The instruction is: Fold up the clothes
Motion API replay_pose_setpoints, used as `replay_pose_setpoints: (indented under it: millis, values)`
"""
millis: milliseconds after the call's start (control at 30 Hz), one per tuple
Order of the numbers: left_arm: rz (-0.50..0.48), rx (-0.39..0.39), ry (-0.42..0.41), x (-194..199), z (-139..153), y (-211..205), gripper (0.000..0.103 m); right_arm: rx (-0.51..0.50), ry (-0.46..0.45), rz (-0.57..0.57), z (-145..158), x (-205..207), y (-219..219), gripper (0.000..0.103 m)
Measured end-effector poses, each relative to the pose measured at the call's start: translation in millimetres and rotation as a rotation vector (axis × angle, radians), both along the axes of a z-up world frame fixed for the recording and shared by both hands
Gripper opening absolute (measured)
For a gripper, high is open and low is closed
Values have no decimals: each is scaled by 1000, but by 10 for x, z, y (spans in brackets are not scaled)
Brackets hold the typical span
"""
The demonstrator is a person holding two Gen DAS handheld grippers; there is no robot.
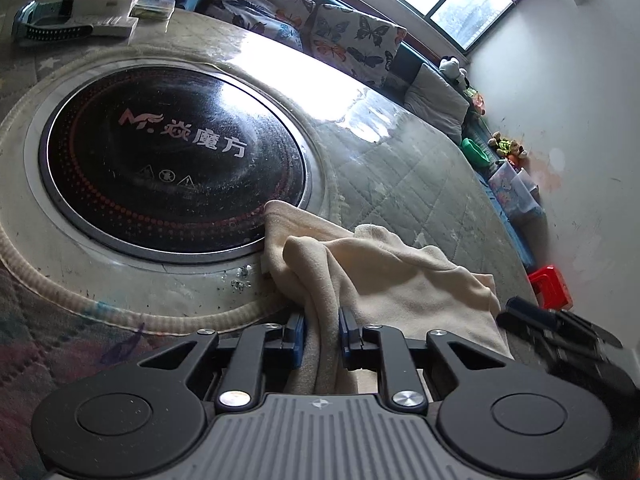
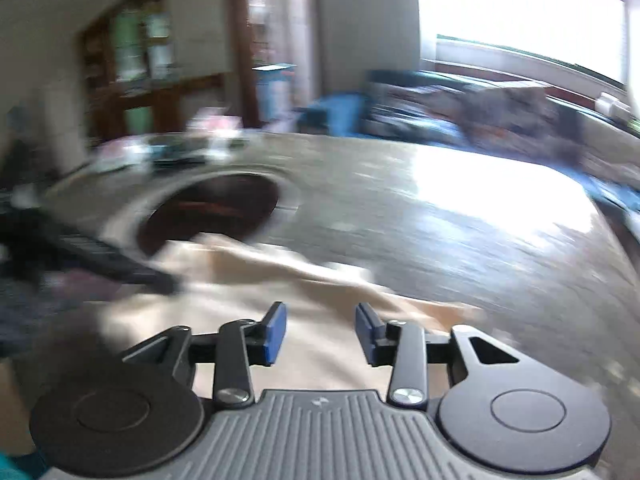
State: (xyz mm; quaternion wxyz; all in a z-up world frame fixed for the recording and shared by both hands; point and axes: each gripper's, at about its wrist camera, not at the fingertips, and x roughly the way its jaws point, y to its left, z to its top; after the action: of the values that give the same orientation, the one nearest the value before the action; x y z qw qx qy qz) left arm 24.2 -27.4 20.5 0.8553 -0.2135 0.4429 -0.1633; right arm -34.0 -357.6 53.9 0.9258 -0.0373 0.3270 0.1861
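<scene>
A cream garment [image 1: 400, 276] lies bunched on the round table beside the black cooktop. My left gripper [image 1: 322, 330] is shut on a fold of it; the cloth runs between the blue pads and hangs toward the camera. In the blurred right wrist view, the same cream garment [image 2: 320, 292] spreads under my right gripper [image 2: 322, 330], which is open with nothing between its blue pads. The right gripper also shows at the right edge of the left wrist view [image 1: 560, 332], and the left gripper shows as a dark blur in the right wrist view [image 2: 100, 260].
A black round cooktop [image 1: 168, 160] is set in the middle of the quilted table cover [image 1: 400, 184]. Boxes and a blue object [image 1: 80, 16] sit at the table's far side. A bench with butterfly cushions [image 1: 352, 40], toys and a red stool [image 1: 550, 286] line the wall.
</scene>
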Motion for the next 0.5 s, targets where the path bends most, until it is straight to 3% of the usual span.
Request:
replay_pose_setpoints:
  millis: [100,333,400,467,500]
  values:
    - [-3,22,-8,3,14,-35,19,24,37,-97,-127,128,-290,51]
    - [-11,70,-26,6,51,-112,19,122,104,-137,-378,238,-520,54]
    - [-15,83,-33,2,68,-128,19,140,107,-129,-397,224,-535,52]
    - [-20,105,-47,1,94,-165,19,146,107,-116,-380,209,-470,32]
    - [-23,114,-56,-2,113,-182,19,151,106,-116,-375,203,-469,29]
